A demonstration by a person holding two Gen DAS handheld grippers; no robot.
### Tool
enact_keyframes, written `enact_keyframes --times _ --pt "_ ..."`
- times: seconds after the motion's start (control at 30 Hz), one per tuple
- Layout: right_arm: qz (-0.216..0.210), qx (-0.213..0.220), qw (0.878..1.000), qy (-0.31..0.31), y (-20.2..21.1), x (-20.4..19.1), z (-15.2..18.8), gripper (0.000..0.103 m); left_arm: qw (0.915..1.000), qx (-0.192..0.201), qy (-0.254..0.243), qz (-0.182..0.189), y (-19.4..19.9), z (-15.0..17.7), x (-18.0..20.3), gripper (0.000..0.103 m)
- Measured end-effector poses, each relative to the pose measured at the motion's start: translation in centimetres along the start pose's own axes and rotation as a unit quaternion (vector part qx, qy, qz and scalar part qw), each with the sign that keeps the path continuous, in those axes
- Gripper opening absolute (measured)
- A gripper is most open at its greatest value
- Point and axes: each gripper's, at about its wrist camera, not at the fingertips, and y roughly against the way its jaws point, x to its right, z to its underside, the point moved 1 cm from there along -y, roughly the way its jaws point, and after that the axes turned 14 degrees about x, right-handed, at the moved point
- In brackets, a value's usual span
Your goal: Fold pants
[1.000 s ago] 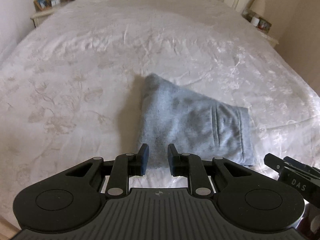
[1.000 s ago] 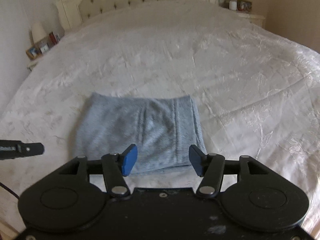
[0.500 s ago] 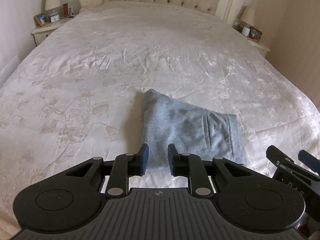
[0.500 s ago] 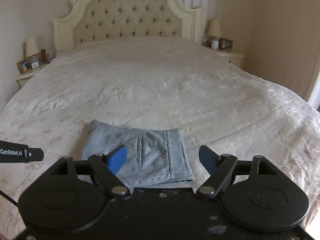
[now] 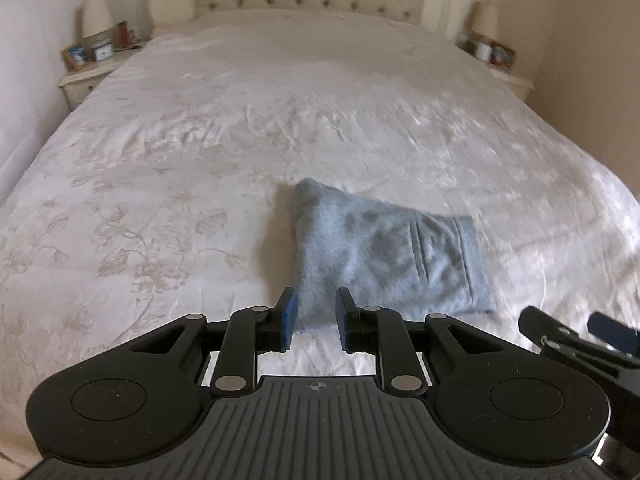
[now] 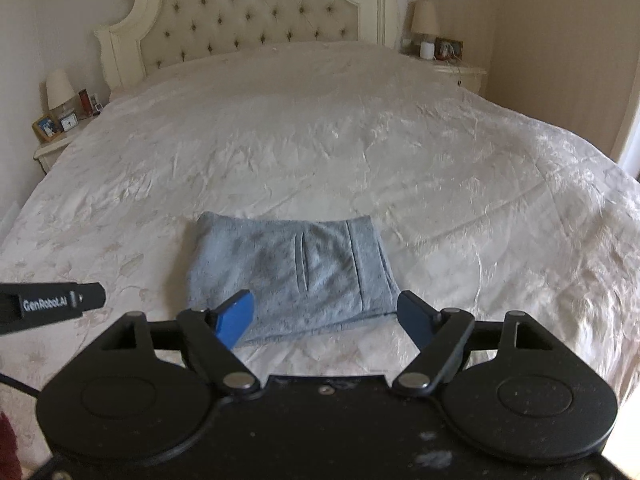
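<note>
Right wrist: folded pants on bed

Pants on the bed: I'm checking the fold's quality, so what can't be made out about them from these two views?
- Underside and inner layers of the pants: hidden by the top layer, both views.
- Near edge: partly behind the right gripper fingers, right view; behind the left gripper, left view.
- Fabric detail: blurred in the left view.
- Legs and waistband: not told apart.

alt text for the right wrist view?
Folded grey pants lie flat on a cream bedspread, just beyond the open, empty right gripper. The left gripper's tip pokes in at left; a tufted headboard stands behind.
</note>
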Motion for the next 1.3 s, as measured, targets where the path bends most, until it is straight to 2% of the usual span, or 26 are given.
enact_keyframes --times 0.17,0.5,1.3 --pt "-0.001 -0.005 1.000 -0.002 0.1 -0.3 0.3 0.082 0.9997 -0.023 0.004 0.009 -0.3 0.6 -0.3 0.020" --pt "-0.004 -0.014 1.000 -0.014 0.1 -1.1 0.6 0.082 0.9997 -0.022 0.001 0.006 -0.4 0.6 -0.8 0.020" --pt "-0.014 -0.029 0.999 -0.022 -1.7 -0.3 0.7 0.082 0.9982 -0.059 0.009 0.010 -1.7 1.5 -0.2 0.020"
